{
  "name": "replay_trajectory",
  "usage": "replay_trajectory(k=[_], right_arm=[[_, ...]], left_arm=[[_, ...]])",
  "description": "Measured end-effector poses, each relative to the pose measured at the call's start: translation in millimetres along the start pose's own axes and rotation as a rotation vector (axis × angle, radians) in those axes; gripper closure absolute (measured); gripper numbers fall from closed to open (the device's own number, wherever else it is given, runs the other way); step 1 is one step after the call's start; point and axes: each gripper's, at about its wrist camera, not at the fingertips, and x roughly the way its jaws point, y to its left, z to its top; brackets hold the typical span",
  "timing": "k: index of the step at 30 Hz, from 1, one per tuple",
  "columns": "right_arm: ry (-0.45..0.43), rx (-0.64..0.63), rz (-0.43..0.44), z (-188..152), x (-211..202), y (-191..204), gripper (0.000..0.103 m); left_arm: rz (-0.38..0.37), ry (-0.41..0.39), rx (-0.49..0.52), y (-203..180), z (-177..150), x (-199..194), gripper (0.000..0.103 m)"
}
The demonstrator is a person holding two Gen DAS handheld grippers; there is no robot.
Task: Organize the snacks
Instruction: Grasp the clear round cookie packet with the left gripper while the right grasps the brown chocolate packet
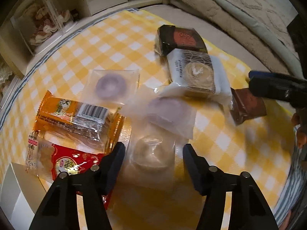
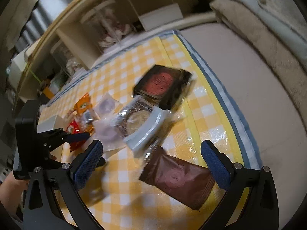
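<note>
Several wrapped snacks lie on a yellow checked cloth [image 1: 115, 38]. My left gripper [image 1: 152, 153] points down over a clear-wrapped beige pastry [image 1: 151, 153]; the pastry sits between the open jaws and the pads stand just off the wrapper. To its left lie an orange packet [image 1: 71, 115] and a red packet [image 1: 73, 163]. Beyond are a purple ring pastry [image 1: 111, 87], a purple cake in white wrap [image 1: 168, 113], a white packet [image 1: 199, 74] and a dark box [image 1: 180, 38]. My right gripper [image 2: 151, 143] hangs open over a brown packet [image 2: 178, 178].
A white box [image 1: 15, 191] stands at the cloth's near left corner. Shelves with clear containers [image 1: 44, 23] run along the far left. A folded beige blanket [image 1: 239, 13] lies at the back right on a pale mattress [image 2: 249, 76].
</note>
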Motion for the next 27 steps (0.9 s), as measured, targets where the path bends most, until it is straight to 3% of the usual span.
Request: replay_trajectory(k=[7,10,15,20,27], right_arm=[[0.173,-0.041,-0.006,-14.7,8.1,2.6,0.0],[0.213,-0.123,-0.05,-23.8,9.6,13.6,0.009],[0.269,-0.3,-0.178,-40.2,16.4,35.2,0.043],[0.296,-0.35,-0.208,-47.1,12.6,38.9,0.058],[0.28,-0.276,-0.184,-44.1,-7.6,26.3,0.059]], left_arm=[[-0.018,0.02,0.028,-21.6,-3.3,7.3,0.049],[-0.026,0.023,-0.056,-20.5,-2.0,8.7,0.051],[-0.02,0.035,-0.159,-22.6,0.1,11.4,0.053],[0.025,0.043,-0.177,-34.0,-1.5,12.5,0.058],[0.029,0.046,-0.201,-48.2,-19.4,0.5,0.06]])
